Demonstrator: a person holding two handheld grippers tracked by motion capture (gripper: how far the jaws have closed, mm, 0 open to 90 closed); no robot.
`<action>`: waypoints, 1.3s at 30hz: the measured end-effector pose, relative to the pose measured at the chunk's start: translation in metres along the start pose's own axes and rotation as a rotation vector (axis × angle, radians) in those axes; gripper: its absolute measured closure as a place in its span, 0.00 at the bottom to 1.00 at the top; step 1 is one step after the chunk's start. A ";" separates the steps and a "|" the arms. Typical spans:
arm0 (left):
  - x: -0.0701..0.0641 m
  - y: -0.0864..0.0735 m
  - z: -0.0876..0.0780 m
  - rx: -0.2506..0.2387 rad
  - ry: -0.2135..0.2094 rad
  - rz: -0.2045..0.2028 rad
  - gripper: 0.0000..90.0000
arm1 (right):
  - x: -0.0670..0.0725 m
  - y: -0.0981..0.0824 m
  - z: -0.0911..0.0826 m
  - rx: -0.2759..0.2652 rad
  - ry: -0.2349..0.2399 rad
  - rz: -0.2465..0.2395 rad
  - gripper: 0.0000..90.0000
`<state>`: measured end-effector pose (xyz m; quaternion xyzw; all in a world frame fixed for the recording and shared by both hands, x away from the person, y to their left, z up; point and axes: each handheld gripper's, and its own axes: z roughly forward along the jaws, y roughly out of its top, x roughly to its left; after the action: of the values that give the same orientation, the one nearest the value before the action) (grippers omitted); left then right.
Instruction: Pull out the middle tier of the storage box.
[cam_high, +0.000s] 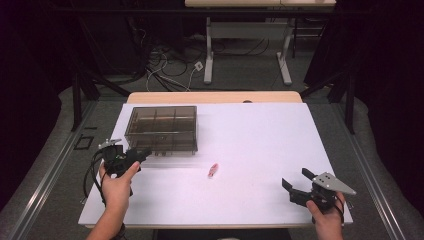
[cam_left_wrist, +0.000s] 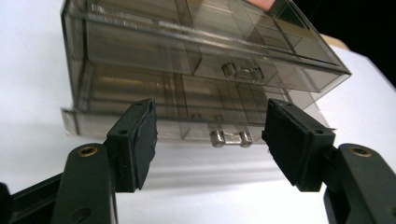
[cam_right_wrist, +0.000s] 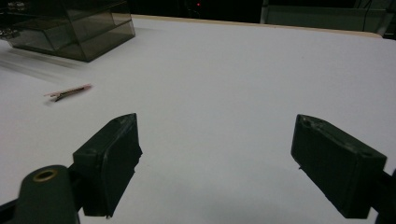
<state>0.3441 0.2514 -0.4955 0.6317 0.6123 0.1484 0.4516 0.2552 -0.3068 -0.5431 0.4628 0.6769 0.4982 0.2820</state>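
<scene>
A smoky see-through drawer box (cam_high: 161, 127) stands at the back left of the white table (cam_high: 260, 135). In the left gripper view the box (cam_left_wrist: 187, 60) has two drawers with small clear handles; the lower drawer (cam_left_wrist: 140, 128) sticks out a little. My left gripper (cam_high: 141, 156) is open just in front of the box's near left corner, and the lower handle (cam_left_wrist: 229, 138) lies ahead between its jaws (cam_left_wrist: 210, 121), untouched. A small pink clip-like object (cam_high: 213, 170) lies on the table mid-front, also far left in the right gripper view (cam_right_wrist: 70, 91). My right gripper (cam_high: 296, 179) is open and empty at the front right (cam_right_wrist: 215, 135).
The wooden table edge (cam_high: 215, 96) shows behind the white surface. Beyond it are a grey floor with cables (cam_high: 170, 75) and the legs of another desk (cam_high: 209, 60). Dark curtains close both sides.
</scene>
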 end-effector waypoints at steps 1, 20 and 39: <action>-0.001 0.001 0.000 0.000 0.011 0.017 0.39 | -0.001 0.000 -0.001 0.004 -0.001 -0.002 0.17; -0.005 0.024 0.005 0.043 0.075 0.168 0.35 | -0.003 -0.001 -0.003 0.007 -0.024 0.001 0.17; -0.008 0.047 0.009 0.101 0.107 0.258 0.32 | -0.004 -0.002 -0.005 0.015 -0.020 -0.001 0.17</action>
<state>0.3790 0.2475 -0.4623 0.7182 0.5560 0.2075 0.3633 0.2519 -0.3123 -0.5436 0.4695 0.6779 0.4884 0.2856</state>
